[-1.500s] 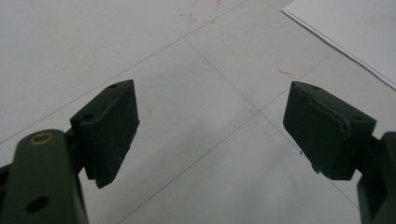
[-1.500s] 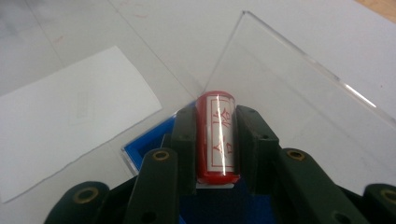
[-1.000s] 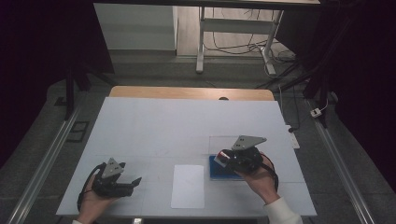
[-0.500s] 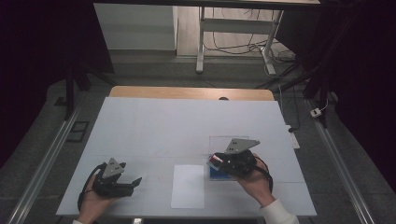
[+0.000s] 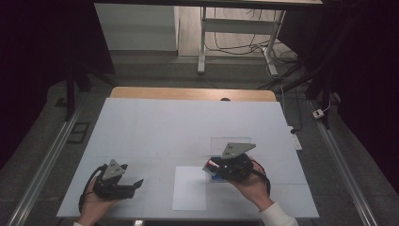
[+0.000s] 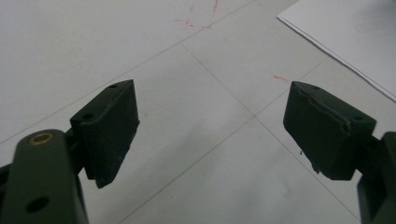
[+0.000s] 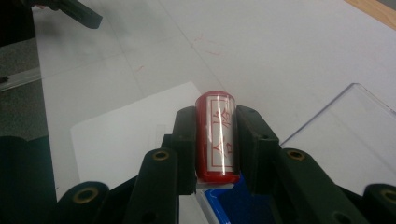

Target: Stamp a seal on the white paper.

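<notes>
My right gripper [image 7: 215,122] is shut on a small red cylinder [image 7: 217,135] with red characters on a white label, a stamp by its look. In the high view the right gripper [image 5: 212,166] hangs just above a blue pad [image 5: 217,177], beside the right edge of a white sheet of paper [image 5: 189,188]. The blue pad [image 7: 236,203] lies right under the jaws in the right gripper view. My left gripper [image 5: 136,184] rests low on the table at the front left, open, with only bare table between its pads [image 6: 109,130].
A clear plastic lid [image 7: 348,135] lies on the white table [image 5: 188,127] beyond the blue pad. A wooden strip [image 5: 193,93] runs along the table's far edge. Faint red marks and thin lines cross the table top. Metal rails flank both sides.
My right gripper has shifted slightly left and toward the near edge with the red stamp in it. The left gripper has stayed where it was.
</notes>
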### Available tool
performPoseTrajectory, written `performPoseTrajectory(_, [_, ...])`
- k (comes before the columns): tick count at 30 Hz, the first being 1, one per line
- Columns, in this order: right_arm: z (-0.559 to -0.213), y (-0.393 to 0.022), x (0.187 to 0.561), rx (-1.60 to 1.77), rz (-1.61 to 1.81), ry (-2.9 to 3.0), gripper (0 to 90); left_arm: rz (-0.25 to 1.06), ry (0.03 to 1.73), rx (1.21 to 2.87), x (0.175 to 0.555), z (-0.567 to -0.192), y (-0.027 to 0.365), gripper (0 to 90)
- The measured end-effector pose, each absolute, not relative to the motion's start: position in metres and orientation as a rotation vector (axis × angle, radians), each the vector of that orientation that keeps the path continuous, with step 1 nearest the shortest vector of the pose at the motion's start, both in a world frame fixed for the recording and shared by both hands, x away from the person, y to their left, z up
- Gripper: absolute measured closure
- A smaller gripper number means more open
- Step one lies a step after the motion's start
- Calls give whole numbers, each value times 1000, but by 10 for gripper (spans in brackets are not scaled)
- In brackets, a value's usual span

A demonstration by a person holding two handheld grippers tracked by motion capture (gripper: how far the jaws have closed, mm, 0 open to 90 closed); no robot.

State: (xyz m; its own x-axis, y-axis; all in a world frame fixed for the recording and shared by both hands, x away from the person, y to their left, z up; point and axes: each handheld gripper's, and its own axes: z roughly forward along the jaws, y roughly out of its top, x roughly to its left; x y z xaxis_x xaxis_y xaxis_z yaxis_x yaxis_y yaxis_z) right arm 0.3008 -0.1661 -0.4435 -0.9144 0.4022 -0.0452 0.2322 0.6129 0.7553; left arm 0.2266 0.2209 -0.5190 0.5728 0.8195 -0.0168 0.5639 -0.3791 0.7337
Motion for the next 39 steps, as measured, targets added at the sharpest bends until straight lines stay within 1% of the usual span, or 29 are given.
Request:
performPoseTrajectory(19, [-445,-149,291,438,1215,2663,695,460,1101,2094,227,-519,221,184])
performPoseTrajectory(39, [-455,-125,286,369,1184,2721,695,456,1101,2095,227,-519,221,183])
